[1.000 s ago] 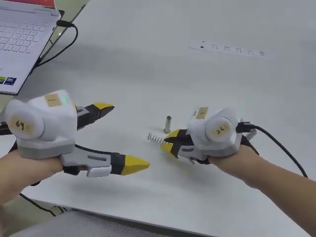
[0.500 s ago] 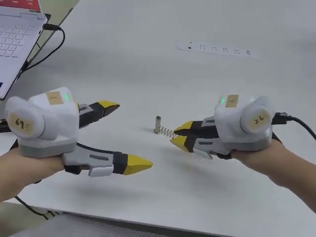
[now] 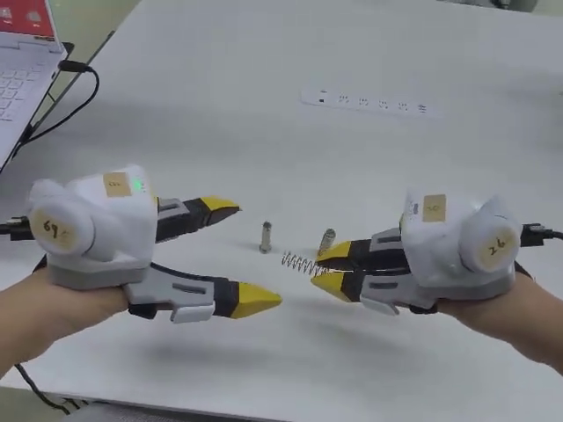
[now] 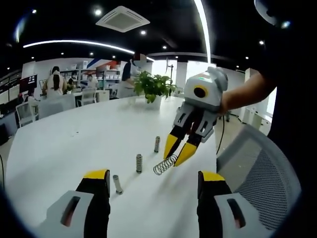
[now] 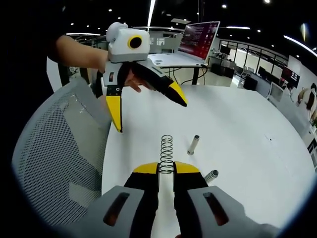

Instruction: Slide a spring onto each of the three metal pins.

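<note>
Two grippers face each other over the white table (image 3: pixel 264 105). The right gripper (image 3: pixel 332 268) is clenched on one end of a spring (image 3: pixel 302 262), which sticks out level past its yellow tips toward the left gripper (image 3: pixel 237 253). In the right gripper view the spring (image 5: pixel 167 148) rises straight from between the closed jaws. The left gripper is released, its jaws spread wide with nothing between them, and it is apart from the spring. A bare pin (image 3: pixel 266 237) stands upright just beyond the spring's free end, between the tips of the two grippers. A second pin (image 3: pixel 327 239), wearing a spring of its own, stands just behind the right gripper's upper tip. In the left gripper view a third pin (image 4: pixel 157 144), which also looks coiled, stands near the right gripper's tips. Well beyond both grippers lies a power strip (image 3: pixel 369 101). Off past the left gripper sits a laptop (image 3: pixel 18 61) with a black cable (image 3: pixel 62 97).
</note>
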Action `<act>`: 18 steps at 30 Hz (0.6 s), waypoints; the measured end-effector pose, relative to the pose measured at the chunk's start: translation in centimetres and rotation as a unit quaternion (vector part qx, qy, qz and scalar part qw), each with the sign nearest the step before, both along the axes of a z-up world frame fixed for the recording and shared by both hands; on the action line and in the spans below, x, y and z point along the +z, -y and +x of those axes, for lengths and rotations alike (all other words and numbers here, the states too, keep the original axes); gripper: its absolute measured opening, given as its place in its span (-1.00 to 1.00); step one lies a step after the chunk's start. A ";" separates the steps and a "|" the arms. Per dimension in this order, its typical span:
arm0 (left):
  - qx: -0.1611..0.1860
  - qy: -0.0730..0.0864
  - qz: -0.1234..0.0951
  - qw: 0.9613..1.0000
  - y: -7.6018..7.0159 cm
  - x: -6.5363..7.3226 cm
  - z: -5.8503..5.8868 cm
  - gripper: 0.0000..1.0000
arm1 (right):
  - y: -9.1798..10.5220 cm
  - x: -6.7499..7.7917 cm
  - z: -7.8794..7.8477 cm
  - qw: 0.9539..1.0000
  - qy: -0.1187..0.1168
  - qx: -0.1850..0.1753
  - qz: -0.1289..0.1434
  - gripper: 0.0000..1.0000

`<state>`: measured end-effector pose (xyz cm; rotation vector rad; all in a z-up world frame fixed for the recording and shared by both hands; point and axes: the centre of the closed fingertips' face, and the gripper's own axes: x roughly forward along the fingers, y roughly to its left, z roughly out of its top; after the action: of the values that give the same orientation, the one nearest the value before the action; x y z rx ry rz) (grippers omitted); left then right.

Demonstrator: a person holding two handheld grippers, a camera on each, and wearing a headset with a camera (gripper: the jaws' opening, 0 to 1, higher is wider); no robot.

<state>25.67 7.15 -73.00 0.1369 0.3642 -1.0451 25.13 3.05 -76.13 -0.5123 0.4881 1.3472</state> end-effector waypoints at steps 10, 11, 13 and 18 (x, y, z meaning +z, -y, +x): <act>-0.049 -0.012 -0.001 0.999 2.0 -0.9 -0.2 -0.26 | -0.3 0.1 -0.2 1.000 0.005 0.026 -0.010 -0.84; -0.050 -0.012 -0.001 0.999 2.1 -1.0 -0.1 -0.28 | -0.4 0.2 -0.3 1.000 0.004 0.030 -0.007 -0.84; -0.054 -0.012 -0.002 0.998 2.2 -1.0 -0.1 -0.34 | -0.7 0.5 -0.4 0.999 0.003 0.037 -0.003 -0.84; -0.069 -0.016 -0.004 0.997 2.8 -0.9 -0.2 -0.60 | -1.0 0.9 -0.7 0.998 0.002 0.056 0.000 -0.84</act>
<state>25.49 4.38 -73.88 0.1391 0.3825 -1.1857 24.42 4.05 -75.22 -0.5498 0.4611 1.4528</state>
